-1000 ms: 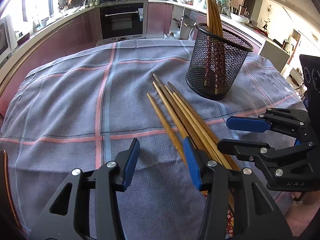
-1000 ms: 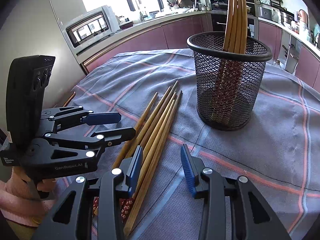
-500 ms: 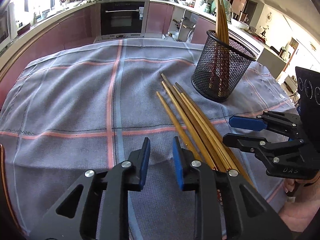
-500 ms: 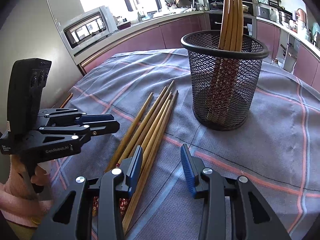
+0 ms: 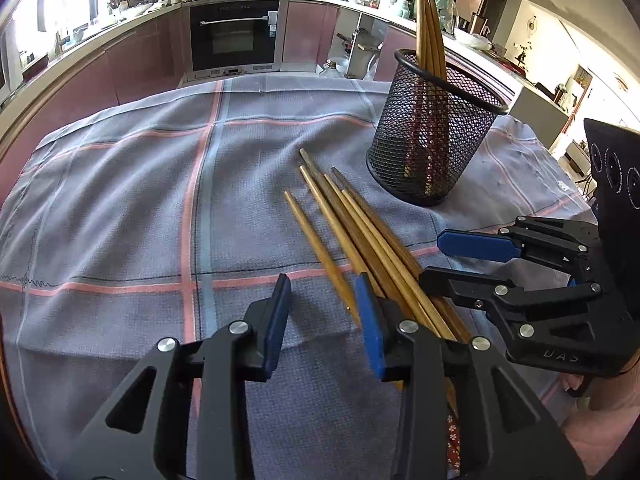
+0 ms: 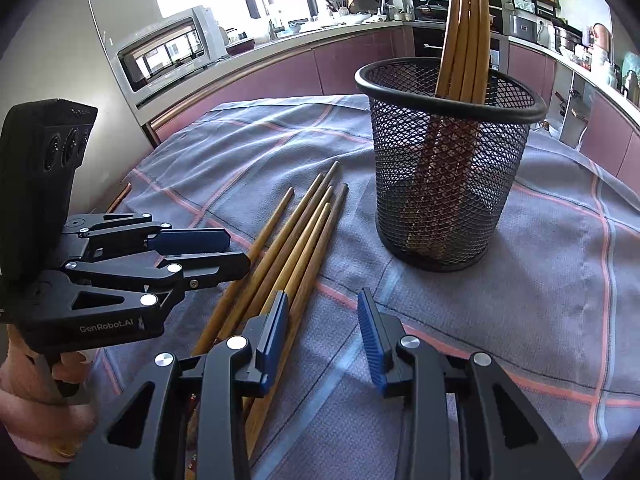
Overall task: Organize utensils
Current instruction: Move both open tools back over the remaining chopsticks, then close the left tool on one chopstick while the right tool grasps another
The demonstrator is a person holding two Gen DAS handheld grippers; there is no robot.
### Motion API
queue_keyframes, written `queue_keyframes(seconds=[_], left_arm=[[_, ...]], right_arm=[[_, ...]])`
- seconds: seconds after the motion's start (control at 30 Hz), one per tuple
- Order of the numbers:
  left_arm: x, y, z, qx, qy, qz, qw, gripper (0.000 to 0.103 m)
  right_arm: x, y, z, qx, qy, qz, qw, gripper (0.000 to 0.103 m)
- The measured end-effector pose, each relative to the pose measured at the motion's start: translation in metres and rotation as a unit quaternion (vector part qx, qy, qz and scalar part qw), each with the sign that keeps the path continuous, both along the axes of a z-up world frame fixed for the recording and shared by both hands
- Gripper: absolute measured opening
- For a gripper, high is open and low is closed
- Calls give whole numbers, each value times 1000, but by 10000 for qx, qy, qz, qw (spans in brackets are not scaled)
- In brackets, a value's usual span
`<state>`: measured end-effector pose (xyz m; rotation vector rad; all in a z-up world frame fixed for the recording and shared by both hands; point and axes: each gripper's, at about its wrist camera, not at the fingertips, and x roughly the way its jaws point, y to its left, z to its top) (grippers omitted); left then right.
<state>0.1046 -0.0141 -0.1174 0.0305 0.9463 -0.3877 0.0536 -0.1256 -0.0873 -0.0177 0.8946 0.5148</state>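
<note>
left tongs (image 5: 322, 306): parted, just been widening, nothing between | right tongs (image 6: 324, 320): parted, just been narrowing, empty | loose chopsticks (image 5: 352, 236): flat on tabletop cloth (image 5: 120, 200) between both tongs | mesh holder (image 5: 434, 132): upright, holding more chopsticks

Kitchen backdrop behind a cloth-covered bench
A grey checked tablecloth (image 5: 120, 208) with pink stripes covers the bench; a built-in oven (image 5: 234, 36) sits in maroon cabinets (image 6: 280, 76), and a microwave (image 6: 168, 54) stands by the window
</note>
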Motion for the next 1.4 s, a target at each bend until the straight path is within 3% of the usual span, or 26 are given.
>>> queue_keyframes(seconds=[0.13, 0.33, 0.6, 0.77, 1.03, 1.13, 1.23, 1.3, 1.4], left_arm=[[0, 7, -1, -68, 46, -40, 10000, 27], [8, 23, -1, -503, 290, -97, 9983, 30], [22, 26, -5, -655, 418, -103, 9969, 25], [31, 29, -6, -715, 514, -81, 9961, 17], [35, 23, -6, -620, 478, -109, 9969, 16], [30, 15, -4, -514, 418, -196, 9976, 5], [27, 10, -3, -298, 342, -203, 9988, 7], [27, 8, -3, -150, 289, -143, 9994, 20], [29, 8, -4, -196, 319, -151, 9992, 25]], right_arm=[[0, 1, 1, -79, -23, -3, 10000, 33], [5, 7, 1, -194, -18, 17, 9998, 30], [16, 19, 0, -378, -76, 14, 9993, 27], [19, 20, -1, -433, -114, -12, 9990, 17], [20, 20, -1, -409, -88, -25, 9991, 9], [20, 19, 0, -376, -75, -46, 9993, 9], [20, 16, 0, -380, -49, -64, 9992, 10], [21, 17, 0, -445, -48, -55, 9990, 10], [22, 19, 0, -494, -86, -45, 9987, 11]])
